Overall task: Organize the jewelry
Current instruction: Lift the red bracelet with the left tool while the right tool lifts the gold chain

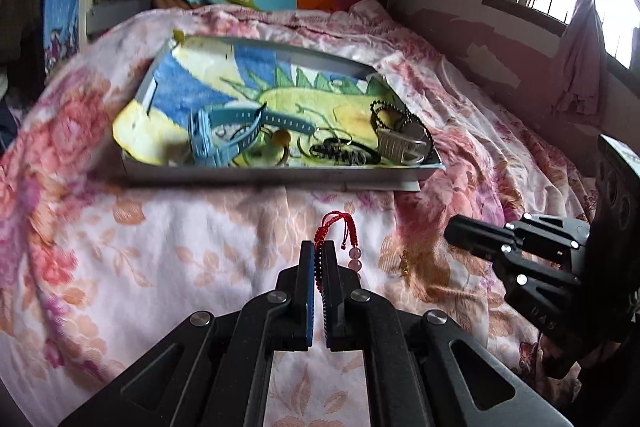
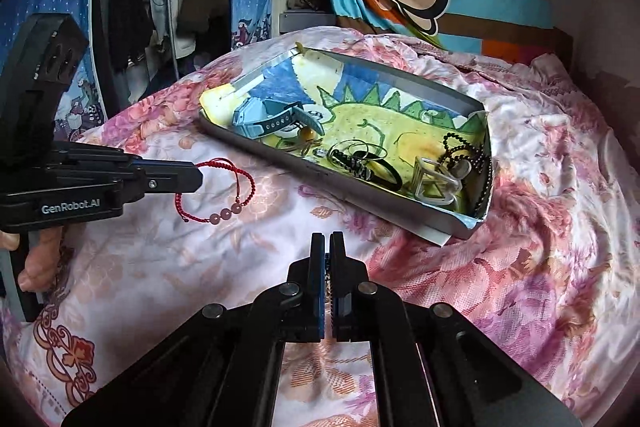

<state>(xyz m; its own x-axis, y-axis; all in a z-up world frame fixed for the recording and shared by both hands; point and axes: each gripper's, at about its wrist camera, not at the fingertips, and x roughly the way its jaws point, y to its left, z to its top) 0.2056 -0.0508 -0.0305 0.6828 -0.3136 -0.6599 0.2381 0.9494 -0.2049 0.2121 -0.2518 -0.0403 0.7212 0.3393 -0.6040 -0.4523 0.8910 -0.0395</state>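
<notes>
Left gripper [image 2: 198, 175] clamped on red bracelet [image 2: 224, 193], dangling above the bedspread [image 2: 248, 267]. Tray [image 2: 344, 201] lies ahead, near long edge closest. Right gripper [image 2: 327, 239] clenched (whether on anything, unclear).

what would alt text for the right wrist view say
The left gripper, shut, holds a red cord bracelet with pink beads above a floral bedspread. The right gripper is shut in the foreground. Behind lies a shallow tray of jewelry, including a blue watch.
</notes>
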